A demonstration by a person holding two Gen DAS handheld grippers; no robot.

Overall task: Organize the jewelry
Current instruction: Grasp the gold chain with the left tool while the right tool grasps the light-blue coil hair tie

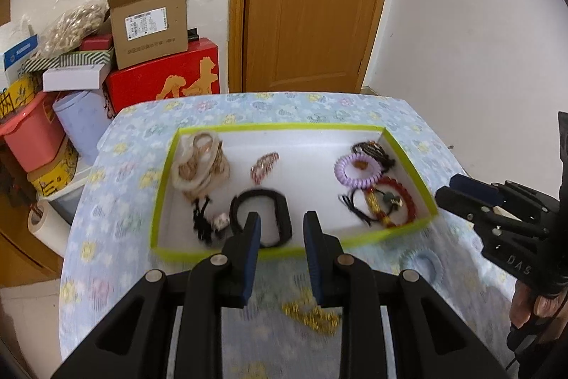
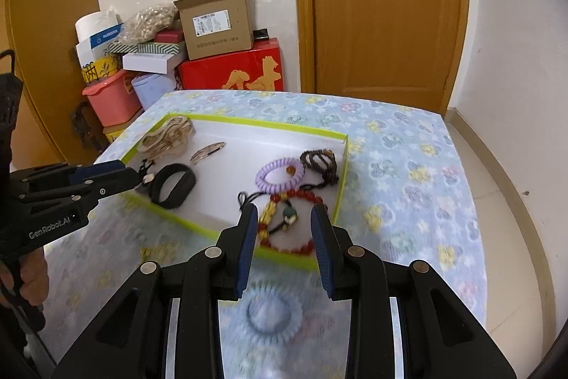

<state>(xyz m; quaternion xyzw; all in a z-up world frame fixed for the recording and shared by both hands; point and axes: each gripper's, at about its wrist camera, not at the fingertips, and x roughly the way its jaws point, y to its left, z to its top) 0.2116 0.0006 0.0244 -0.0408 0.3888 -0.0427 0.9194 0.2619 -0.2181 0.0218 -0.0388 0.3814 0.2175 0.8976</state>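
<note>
Most of the jewelry already lies inside the green-rimmed tray (image 1: 161, 187): a black bangle (image 1: 262, 219) just ahead of the left tool (image 1: 280, 219), a pale beaded bundle (image 1: 200, 166) farther off to its left, and a lilac coil band (image 2: 278, 173) with a red bead bracelet (image 2: 284, 237) just beyond the right tool (image 2: 284, 212). Two pieces appear to be left out on the flowered counter (image 2: 408, 144): a gold chain (image 1: 312, 315) lying below the left tool's released, empty jaws, and a pale blue coil band (image 2: 275, 311) under the right tool, whose jaws also stand apart and hold nothing. By my judgement the sorting is nearly done, with these two pieces yet to go into the tray.
</note>
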